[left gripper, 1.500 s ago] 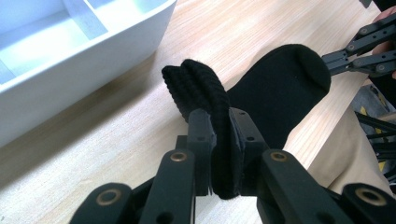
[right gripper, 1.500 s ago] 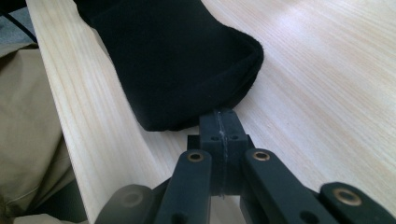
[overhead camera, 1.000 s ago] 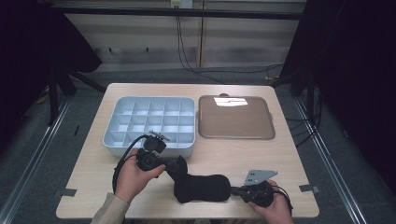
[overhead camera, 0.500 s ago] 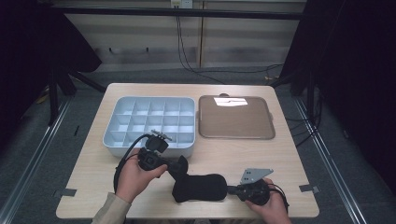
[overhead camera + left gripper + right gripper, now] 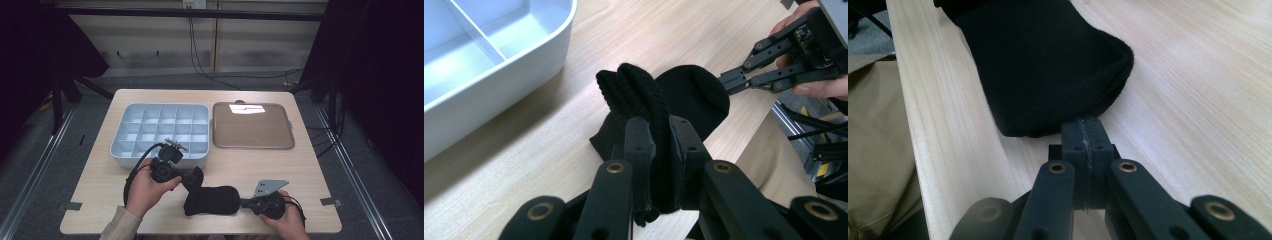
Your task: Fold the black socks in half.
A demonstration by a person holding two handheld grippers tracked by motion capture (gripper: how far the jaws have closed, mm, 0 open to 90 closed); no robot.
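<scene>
A black sock (image 5: pixel 212 200) lies near the table's front edge, its ribbed cuff lifted at the left end. My left gripper (image 5: pixel 192 177) is shut on that cuff; in the left gripper view the ribbed fabric (image 5: pixel 644 95) stands up between the pads of the left gripper (image 5: pixel 661 145). My right gripper (image 5: pixel 243 203) is at the sock's right end. In the right gripper view the right gripper (image 5: pixel 1084 135) has its jaws pressed together, tips against the rim of the sock (image 5: pixel 1038 65); whether fabric is nipped I cannot tell. The right gripper (image 5: pixel 729 82) also shows in the left gripper view.
A pale blue compartment box (image 5: pixel 160 106) with several empty cells stands behind the left hand, its wall (image 5: pixel 549 35) close to the sock. A brown tray (image 5: pixel 250 127) sits to its right. The table edge (image 5: pixel 913 130) runs just beside the right gripper.
The right gripper has edged a little to the left, up to the sock's end. The left gripper keeps its hold on the cuff and has barely moved.
</scene>
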